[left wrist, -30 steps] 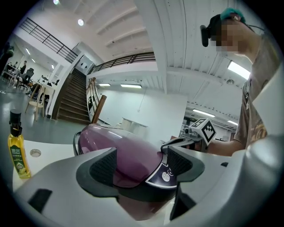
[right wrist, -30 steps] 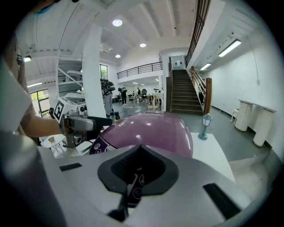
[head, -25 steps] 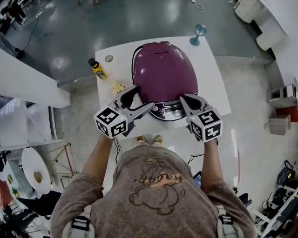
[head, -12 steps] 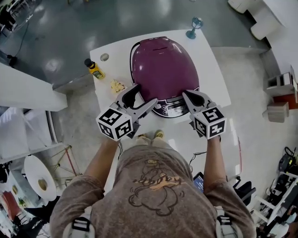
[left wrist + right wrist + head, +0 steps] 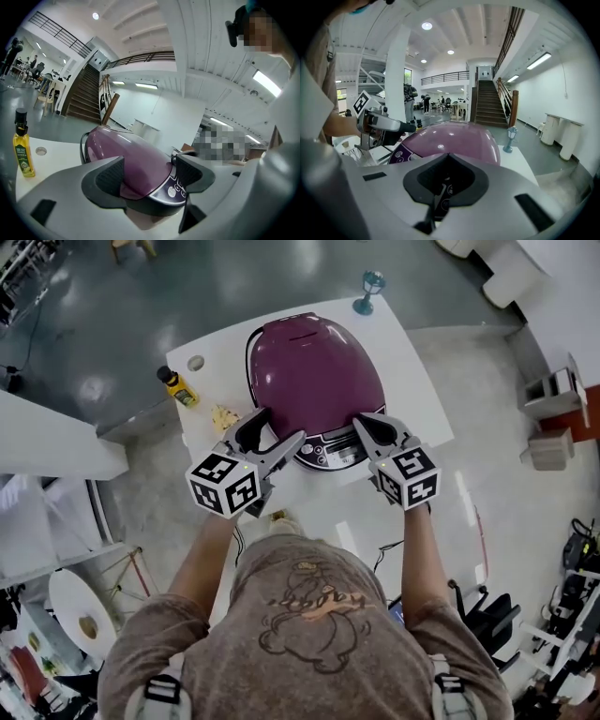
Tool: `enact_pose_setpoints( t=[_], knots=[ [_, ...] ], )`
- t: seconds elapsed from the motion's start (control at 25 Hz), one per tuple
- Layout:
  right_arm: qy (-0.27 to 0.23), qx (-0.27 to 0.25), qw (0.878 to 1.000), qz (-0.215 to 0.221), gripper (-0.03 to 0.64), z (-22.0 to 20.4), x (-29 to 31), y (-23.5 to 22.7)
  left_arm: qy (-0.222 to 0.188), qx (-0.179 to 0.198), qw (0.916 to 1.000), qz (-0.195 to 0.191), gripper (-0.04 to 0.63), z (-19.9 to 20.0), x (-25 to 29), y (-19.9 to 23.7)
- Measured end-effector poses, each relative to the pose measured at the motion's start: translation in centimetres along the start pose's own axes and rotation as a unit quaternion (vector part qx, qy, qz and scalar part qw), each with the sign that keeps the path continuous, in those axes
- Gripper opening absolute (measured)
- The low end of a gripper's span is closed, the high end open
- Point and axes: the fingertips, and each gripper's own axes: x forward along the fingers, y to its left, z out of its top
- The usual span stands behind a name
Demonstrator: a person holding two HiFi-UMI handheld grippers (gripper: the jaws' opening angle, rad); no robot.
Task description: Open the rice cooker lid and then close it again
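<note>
The purple rice cooker (image 5: 314, 379) stands on a white table (image 5: 417, 399) with its lid down. Its dark control panel (image 5: 328, 452) faces me. My left gripper (image 5: 274, 428) is open at the cooker's front left, its jaws spread beside the lid's edge. In the left gripper view the cooker (image 5: 136, 161) fills the gap between the open jaws of that gripper (image 5: 150, 172). My right gripper (image 5: 367, 426) is shut at the cooker's front right and holds nothing. The right gripper view shows this gripper (image 5: 440, 187) with pads together and the lid (image 5: 450, 140) just beyond.
A yellow oil bottle (image 5: 175, 387) stands at the table's left edge, with a small yellowish crumpled thing (image 5: 223, 417) near it. A blue goblet-like ornament (image 5: 368, 289) stands at the far right corner. A round hole (image 5: 195, 363) marks the tabletop.
The head view has drifted, so everything sits a little further left and higher in the picture. Both grippers keep their places at the cooker's front, and the lid stays down.
</note>
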Motion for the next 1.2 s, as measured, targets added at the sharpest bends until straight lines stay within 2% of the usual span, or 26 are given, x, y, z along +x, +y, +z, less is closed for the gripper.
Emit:
enact_pose_setpoints(
  t=[0.12, 0.28, 0.36, 0.8, 1.2],
  knots=[
    [-0.026, -0.015, 0.999, -0.013, 0.004, 0.6, -1.1, 0.1, 0.001, 0.02, 0.9998, 0.007, 0.359, 0.8, -0.2, -1.1],
    [-0.092, 0.006, 0.996, -0.015, 0.003, 2.1, -4.5, 0.1, -0.006, 0.039, 0.999, 0.02, 0.359, 1.2, -0.7, -3.0],
    [-0.108, 0.007, 0.994, -0.018, 0.003, 2.1, -6.2, 0.0, -0.006, 0.048, 0.9985, 0.025, 0.359, 0.8, -1.0, -4.2],
    [-0.132, 0.045, 0.99, -0.006, 0.003, -2.4, -13.6, 1.8, -0.021, 0.072, 0.9966, 0.035, 0.359, -2.0, -3.8, -11.2],
    [-0.139, 0.074, 0.987, 0.003, 0.003, -6.9, -18.0, 4.5, -0.017, 0.09, 0.9932, 0.072, 0.359, -5.4, -8.7, -15.0]
  ],
)
